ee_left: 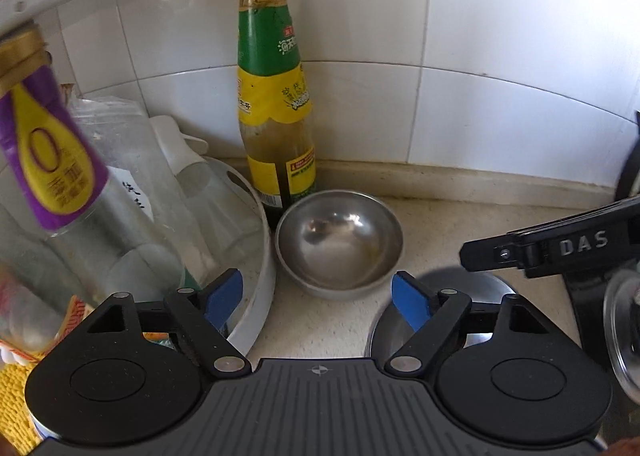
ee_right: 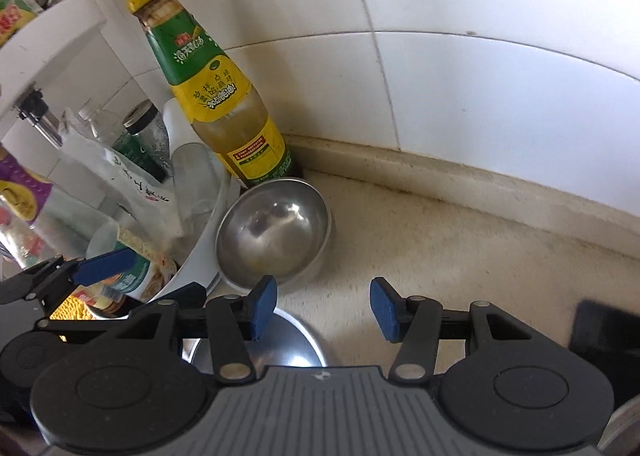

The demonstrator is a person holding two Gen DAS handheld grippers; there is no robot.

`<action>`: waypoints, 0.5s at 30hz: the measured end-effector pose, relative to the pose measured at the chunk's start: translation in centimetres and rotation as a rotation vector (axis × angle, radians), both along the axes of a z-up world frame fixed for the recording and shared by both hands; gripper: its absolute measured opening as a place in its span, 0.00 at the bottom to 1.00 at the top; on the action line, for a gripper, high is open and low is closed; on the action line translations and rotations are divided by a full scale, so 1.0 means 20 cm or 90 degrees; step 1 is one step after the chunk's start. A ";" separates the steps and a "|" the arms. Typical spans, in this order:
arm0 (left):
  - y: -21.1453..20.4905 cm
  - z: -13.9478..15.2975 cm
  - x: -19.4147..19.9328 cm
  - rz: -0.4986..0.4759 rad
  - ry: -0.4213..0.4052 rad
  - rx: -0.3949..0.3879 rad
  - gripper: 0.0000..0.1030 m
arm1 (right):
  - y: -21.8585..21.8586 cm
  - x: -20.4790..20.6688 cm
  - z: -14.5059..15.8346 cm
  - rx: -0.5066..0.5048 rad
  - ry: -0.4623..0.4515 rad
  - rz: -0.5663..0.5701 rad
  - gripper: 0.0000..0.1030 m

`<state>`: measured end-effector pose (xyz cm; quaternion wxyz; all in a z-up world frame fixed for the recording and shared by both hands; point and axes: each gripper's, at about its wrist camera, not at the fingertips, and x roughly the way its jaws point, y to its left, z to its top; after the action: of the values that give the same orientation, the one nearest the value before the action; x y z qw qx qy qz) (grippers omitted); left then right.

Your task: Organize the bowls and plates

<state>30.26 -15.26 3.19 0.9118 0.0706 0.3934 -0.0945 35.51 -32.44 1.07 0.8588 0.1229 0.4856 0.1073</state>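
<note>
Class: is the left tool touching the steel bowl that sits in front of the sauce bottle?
Apart. The left wrist view shows bare counter between the left tool and the bowl; its blue pads stand wide, with nothing between them.

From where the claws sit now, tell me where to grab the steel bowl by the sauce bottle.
Pinch the steel bowl at its near rim, one finger inside, one outside, coming down from above. It stands upright and empty; the sauce bottle and white tray crowd its far and left sides, so the front-right rim is likely freest.
</note>
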 end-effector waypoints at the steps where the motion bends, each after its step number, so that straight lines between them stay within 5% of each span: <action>1: 0.00 -0.01 0.03 0.008 0.002 0.001 0.84 | 0.00 0.03 -0.02 -0.001 0.002 0.006 0.52; 15: 0.01 -0.21 0.29 0.088 0.111 -0.061 0.80 | 0.04 0.33 -0.21 0.001 0.023 0.046 0.52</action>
<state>35.99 -15.06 -0.97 0.8807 -0.0090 0.4703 -0.0559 42.15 -31.66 -3.14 0.8452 0.1080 0.5053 0.1366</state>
